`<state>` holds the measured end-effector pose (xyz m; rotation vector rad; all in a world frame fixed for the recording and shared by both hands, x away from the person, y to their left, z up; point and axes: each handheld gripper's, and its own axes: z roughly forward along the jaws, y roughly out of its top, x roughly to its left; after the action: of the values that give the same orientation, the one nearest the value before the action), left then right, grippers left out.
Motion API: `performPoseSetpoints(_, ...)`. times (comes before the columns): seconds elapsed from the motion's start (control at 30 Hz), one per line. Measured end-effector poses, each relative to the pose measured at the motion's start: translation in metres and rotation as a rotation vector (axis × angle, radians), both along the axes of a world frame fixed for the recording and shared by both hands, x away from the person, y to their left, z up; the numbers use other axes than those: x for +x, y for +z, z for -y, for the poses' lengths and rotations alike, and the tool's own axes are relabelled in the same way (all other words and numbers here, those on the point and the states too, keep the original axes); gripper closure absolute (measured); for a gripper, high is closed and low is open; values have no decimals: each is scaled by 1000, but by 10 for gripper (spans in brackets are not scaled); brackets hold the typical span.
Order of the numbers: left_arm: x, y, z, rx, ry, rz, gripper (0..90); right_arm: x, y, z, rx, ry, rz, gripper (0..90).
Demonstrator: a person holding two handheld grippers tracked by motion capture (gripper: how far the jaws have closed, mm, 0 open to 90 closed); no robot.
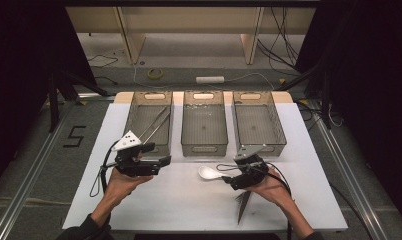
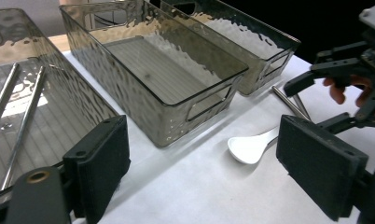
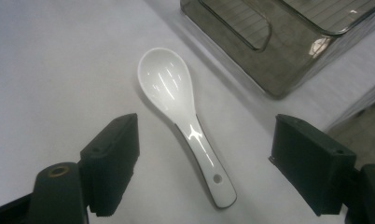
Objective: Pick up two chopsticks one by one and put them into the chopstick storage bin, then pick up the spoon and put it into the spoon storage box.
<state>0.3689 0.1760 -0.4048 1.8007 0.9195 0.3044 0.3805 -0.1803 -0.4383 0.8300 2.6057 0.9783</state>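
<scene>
Item: white ceramic spoon, lying flat on the white surface at 6 o'clock of the middle bin, handle toward our right gripper. That gripper is spread wide, jaws straddling the handle without touching, which we judge as lining up a pinch. Our left gripper, at 9 o'clock of the spoon, is likewise released and grasps nothing. Left bin holds metal tongs.

Both forearms reach in low, the left tool gaping wide, the right tool likewise spread.
</scene>
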Motion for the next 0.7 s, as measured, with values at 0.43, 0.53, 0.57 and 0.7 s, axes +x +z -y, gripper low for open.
performPoseSetpoints(0.43, -13, -4, -1, 21, 0, 25, 168, 13, -6, -14, -72, 33, -37, 246)
performPoseSetpoints(0.53, -16, -4, -2, 22, 0, 31, 168, 14, -7, -15, -84, 34, -44, 246)
performPoseSetpoints(0.57, -17, -3, -3, 18, 2, 34, 167, 15, -7, -17, -90, 39, -54, 248)
performPoseSetpoints(0.7, -19, -3, -4, 11, 8, 40, 167, 20, -8, -22, -110, 56, -80, 266)
